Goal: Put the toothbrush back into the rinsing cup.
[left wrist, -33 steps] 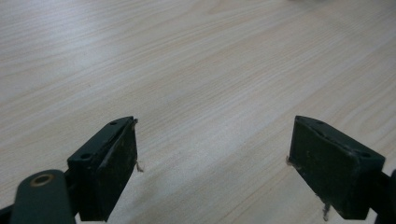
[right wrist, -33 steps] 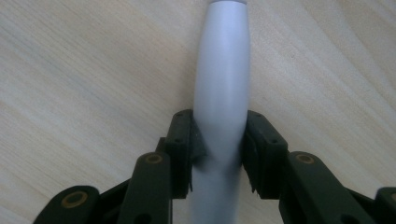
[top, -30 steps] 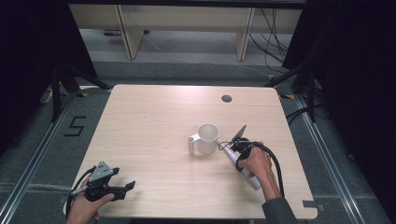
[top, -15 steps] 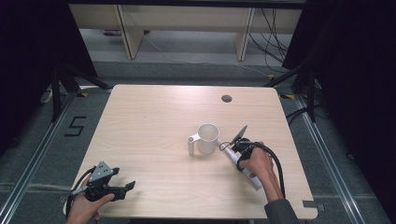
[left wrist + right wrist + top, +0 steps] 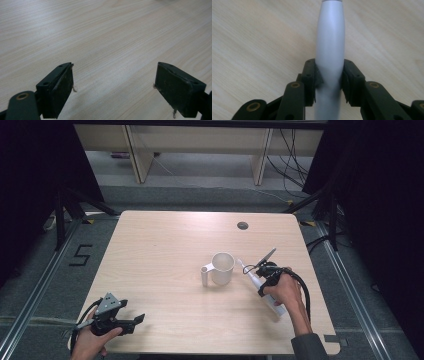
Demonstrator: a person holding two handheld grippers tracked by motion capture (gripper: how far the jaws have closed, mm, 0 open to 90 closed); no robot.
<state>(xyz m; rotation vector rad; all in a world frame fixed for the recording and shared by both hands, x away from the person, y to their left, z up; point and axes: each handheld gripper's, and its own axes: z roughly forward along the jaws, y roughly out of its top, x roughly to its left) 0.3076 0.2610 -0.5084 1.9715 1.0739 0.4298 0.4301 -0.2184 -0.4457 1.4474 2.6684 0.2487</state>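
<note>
Grey smooth handle (image 5: 329, 50), likely toothbrush, clamped in right tool (image 5: 329, 82), just beside white mug (image 5: 222, 268) on surface (image 5: 165, 245). Risk: slippery taper slides out; head clips mug rim. Left tool (image 5: 113, 87) wide, empty.

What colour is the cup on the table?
The cup is white, handle included; the high view shows it best.

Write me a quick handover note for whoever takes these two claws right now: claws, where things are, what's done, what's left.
Right claw: shut on the white tube, gripping it on both sides, just right of the mug.
Left claw: open, nothing between the jaws, low over the table at its near left corner.
Mug: upright mid-table, handle toward the left front; looks empty.
Done: tube is gripped.
Left: probably bring the tube to the mug; it isn't in or over it yet.
</note>
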